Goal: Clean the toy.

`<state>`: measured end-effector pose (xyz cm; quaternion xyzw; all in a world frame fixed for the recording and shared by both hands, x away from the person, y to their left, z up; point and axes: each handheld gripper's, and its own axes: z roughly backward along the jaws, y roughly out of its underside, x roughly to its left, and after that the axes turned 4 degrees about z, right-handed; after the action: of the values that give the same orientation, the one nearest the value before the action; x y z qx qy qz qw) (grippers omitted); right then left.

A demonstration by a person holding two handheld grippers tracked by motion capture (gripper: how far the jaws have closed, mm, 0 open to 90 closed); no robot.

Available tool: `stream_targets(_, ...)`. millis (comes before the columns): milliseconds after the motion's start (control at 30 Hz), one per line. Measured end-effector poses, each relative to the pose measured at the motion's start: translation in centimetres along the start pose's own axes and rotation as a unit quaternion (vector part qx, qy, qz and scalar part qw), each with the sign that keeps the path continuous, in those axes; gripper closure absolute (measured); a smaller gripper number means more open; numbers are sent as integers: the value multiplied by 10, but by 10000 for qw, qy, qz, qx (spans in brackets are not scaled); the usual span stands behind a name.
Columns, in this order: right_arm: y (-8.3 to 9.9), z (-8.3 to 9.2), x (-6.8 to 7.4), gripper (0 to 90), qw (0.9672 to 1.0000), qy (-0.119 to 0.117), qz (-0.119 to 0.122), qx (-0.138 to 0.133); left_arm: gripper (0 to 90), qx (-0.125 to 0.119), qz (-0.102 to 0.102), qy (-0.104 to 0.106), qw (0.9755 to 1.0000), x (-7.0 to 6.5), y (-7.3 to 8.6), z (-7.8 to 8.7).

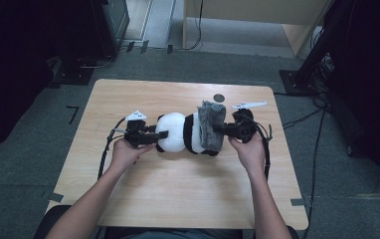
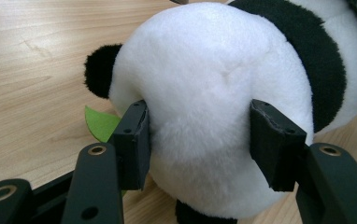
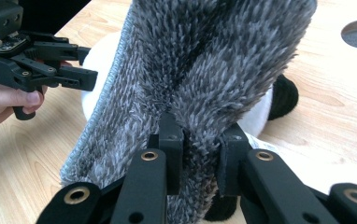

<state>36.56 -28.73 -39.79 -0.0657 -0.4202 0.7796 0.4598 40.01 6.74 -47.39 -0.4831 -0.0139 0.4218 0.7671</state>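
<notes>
panda toy (image 1: 178, 132) lies on its side mid table (image 1: 178, 199). left tongs (image 2: 197, 140) half open, pads pressed into the white head, holding it steady. right tongs (image 3: 200, 158) pinched nearly shut on the grey shaggy cloth (image 3: 204, 70), draped over the body. step in hand: covering the toy. next, likely: draw cloth across, keeping head pinned.

Both forearms reach in, left gripper (image 1: 162, 134) jaws clamped halfway, right gripper (image 1: 217, 128) jaws pinched nearly together

Bright even overhead light, soft shadows, dark room edges, sharp close-ups
</notes>
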Motion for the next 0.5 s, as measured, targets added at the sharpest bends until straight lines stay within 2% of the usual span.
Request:
stream_targets(167,-4,7,5,781,9991,-370,-39,-203,445,10,43,15,10000,1,0,0)
stream_targets(200,-7,8,9,782,9984,-498,-3,-277,445,5,49,12,10000,1,0,0)
stream_targets(367,-20,6,32,782,9954,-835,269,-382,445,-39,69,-13,10000,0,0,0)
stream_targets(500,-29,-5,50,781,9934,-981,519,-303,445,-48,55,-31,10000,-1,0,-1)
